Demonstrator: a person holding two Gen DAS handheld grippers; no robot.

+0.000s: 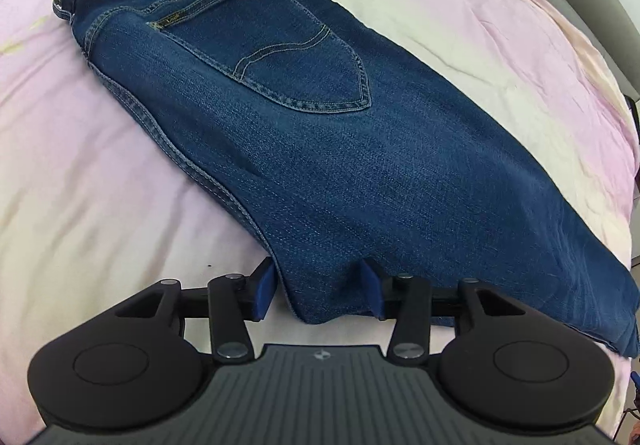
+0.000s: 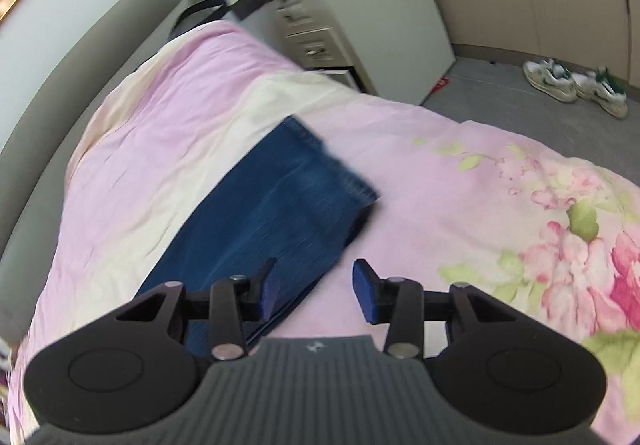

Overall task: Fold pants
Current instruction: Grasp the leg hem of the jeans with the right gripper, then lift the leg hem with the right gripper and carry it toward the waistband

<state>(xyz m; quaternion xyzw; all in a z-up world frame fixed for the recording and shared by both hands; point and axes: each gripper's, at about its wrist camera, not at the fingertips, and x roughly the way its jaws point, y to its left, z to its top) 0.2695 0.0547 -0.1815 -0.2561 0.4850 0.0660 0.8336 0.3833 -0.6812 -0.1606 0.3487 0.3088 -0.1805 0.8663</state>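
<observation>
Blue Lee jeans [image 1: 320,149] lie folded lengthwise on the pink bedspread [image 1: 80,173], back pocket and leather patch up, waistband at the far end. My left gripper [image 1: 318,291] is open, with its blue pads on either side of a raised fold of denim at the near edge; the cloth sits between the pads but is not pinched. In the right wrist view the leg end of the jeans [image 2: 280,197] lies on the bedspread [image 2: 440,173], hems far. My right gripper [image 2: 316,291] is open and empty over the leg's right edge.
A grey headboard [image 2: 80,57] runs along the bed's left side. A white drawer cabinet [image 2: 360,25] stands beyond the bed. Two white sneakers [image 2: 576,85] lie on the grey floor at the right.
</observation>
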